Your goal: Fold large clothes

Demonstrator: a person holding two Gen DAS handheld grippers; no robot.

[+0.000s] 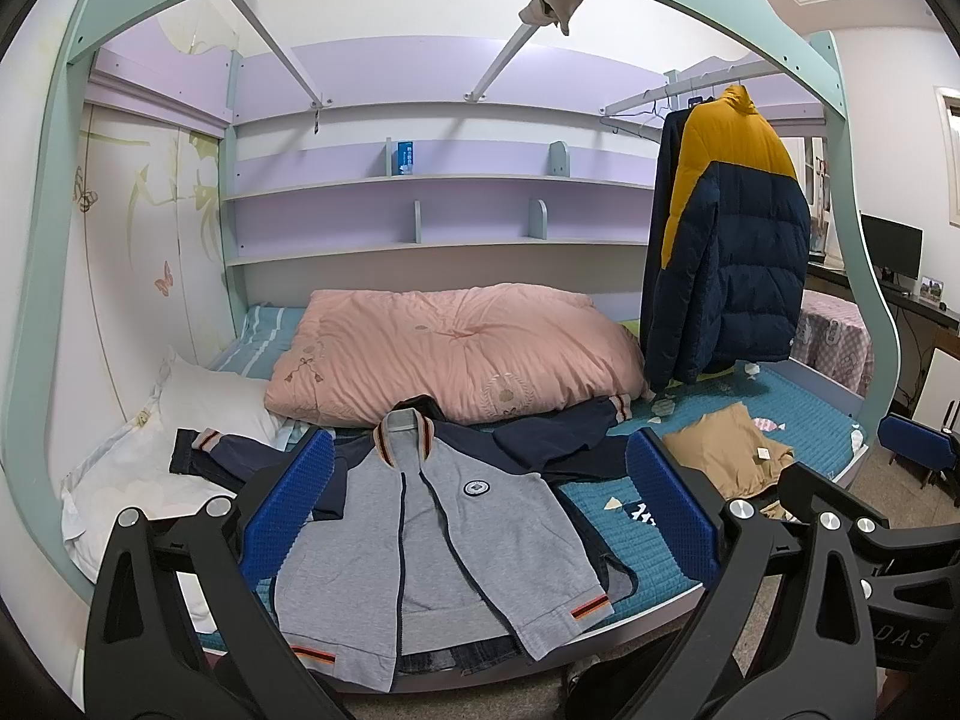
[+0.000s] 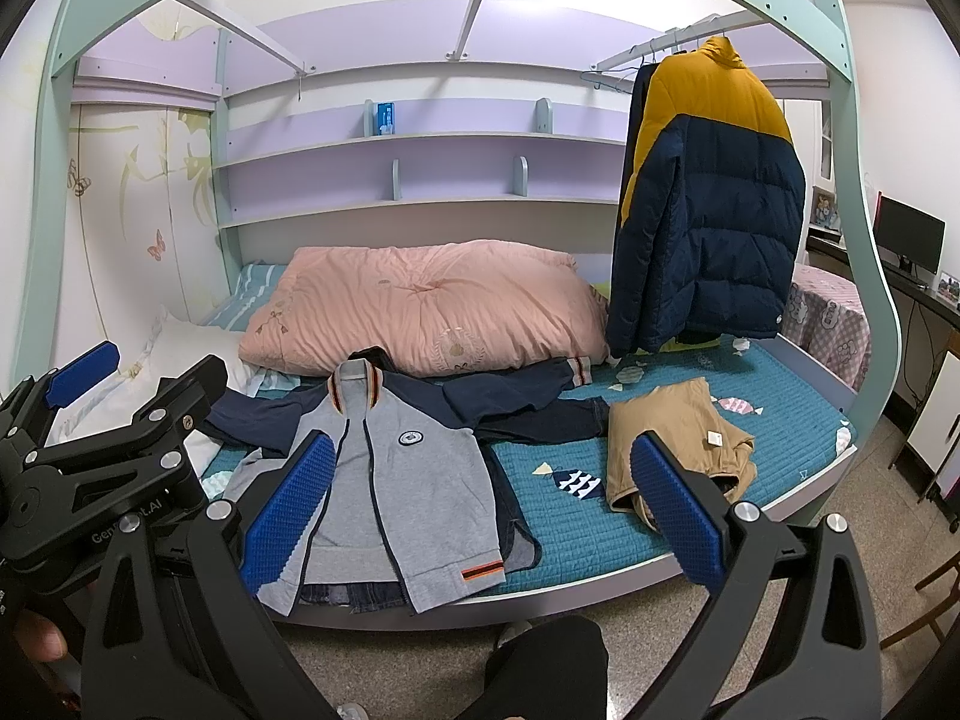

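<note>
On the near edge of the bed, a grey jacket (image 1: 456, 546) with navy sleeves lies face up, its zip open, its striped collar toward a pink quilt (image 1: 456, 348) and its hem hanging just over the bed's front edge. A round badge sits on its chest, and orange-striped tabs mark the hem corners. One navy sleeve stretches left onto a white pillow (image 1: 198, 408); the other runs right, toward the quilt's near corner. Under the jacket, denim fabric peeks out at the hem.

Beside the jacket, well apart to the right, a tan garment (image 2: 678, 444) lies crumpled on the teal bedspread (image 2: 570, 540), a small white tag on it. Behind, a navy and yellow puffer jacket (image 2: 714, 198) hangs from a rail at the foot end of the bed. Purple shelves (image 1: 420, 204) line the back wall, with a small blue box on the upper one.

Left tongs (image 1: 477, 510) hang above the jacket, blue pads spread wide, holding nothing. Right tongs (image 2: 480, 510) are likewise wide and empty, their left pad over the jacket's front and the right pad over the tan garment. Both hover clear of the cloth. At the lower left of the right wrist view, a hand (image 2: 42, 636) grips the left tool's black frame.
</note>
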